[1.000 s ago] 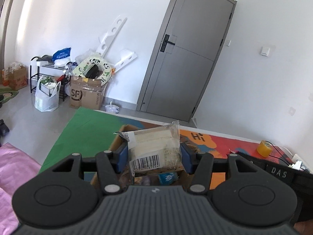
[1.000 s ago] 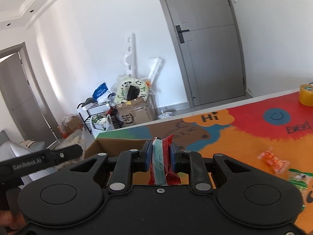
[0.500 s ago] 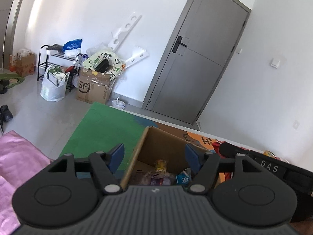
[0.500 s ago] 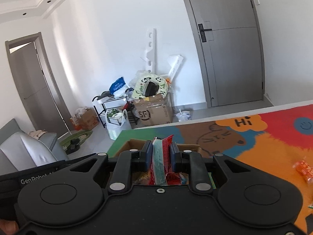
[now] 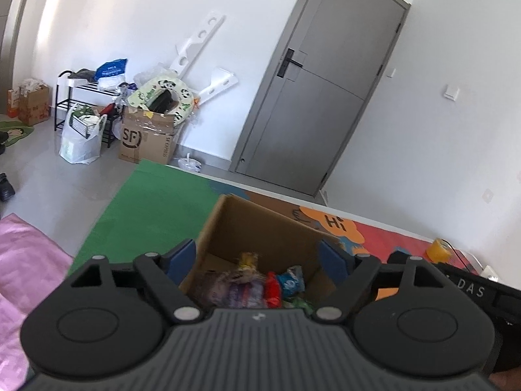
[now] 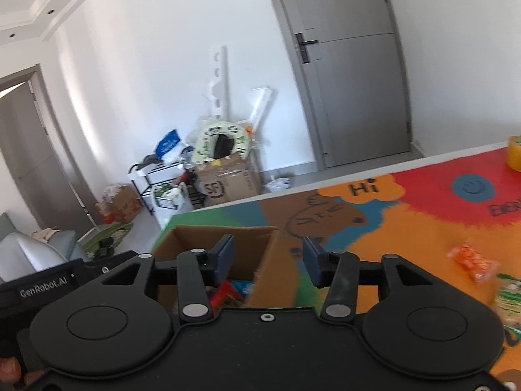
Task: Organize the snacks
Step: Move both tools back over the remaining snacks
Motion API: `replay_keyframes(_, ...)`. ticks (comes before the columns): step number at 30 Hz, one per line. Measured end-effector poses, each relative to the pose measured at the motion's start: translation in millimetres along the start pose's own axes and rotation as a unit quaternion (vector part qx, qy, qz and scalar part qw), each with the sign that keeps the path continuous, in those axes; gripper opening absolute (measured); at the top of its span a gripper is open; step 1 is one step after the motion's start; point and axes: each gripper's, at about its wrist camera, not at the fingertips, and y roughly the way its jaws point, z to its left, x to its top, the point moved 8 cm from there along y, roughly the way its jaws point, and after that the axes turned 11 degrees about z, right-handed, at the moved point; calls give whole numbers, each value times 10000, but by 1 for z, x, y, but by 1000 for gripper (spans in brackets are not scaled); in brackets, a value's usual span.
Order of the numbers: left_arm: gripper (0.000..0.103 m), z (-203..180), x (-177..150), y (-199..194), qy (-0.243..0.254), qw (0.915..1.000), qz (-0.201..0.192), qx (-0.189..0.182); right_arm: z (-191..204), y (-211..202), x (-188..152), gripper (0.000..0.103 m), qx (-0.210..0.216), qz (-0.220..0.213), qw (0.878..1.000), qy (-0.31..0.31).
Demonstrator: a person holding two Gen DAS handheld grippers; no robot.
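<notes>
— What's in the box (image 5: pixel 260 238)?

— Snack packets (image 5: pixel 260 285), blurred, half hidden behind the left gripper (image 5: pixel 259 257); I can't name them.

— The grippers?

— Both held above the box, jaws apart, empty. Right gripper (image 6: pixel 267 257) at its right wall.

— Around them?

— Colourful mat (image 6: pixel 407 228); orange packet (image 6: pixel 472 260) at three o'clock, grey door (image 5: pixel 319 104) at twelve.

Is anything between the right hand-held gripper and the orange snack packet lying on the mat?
Nothing visible. The right hand-held gripper is open and empty above the cardboard box; the orange snack packet lies off to its right on bare mat.
</notes>
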Motion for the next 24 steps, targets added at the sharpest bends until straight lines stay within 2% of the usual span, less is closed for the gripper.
replay_keyframes(8, 88, -36, -13, 6, 311, 9994, 171, -37, -42, -27, -9, 69, -215, -118, 9994, 261)
replay_keyframes(15, 94, -66, -26, 10, 493, 9984, 266, 6, -73, -47, -15, 95, -344, -180, 9981, 470)
replay_keyframes(20, 95, -90, -33, 16, 657, 9973, 334, -74, -101, -62, -18, 103, -589, -272, 9958, 652)
replay_keyframes(24, 95, -110, -41, 20, 743, 9963, 375, -212, -124, -70, -23, 103, -720, -275, 9935, 836)
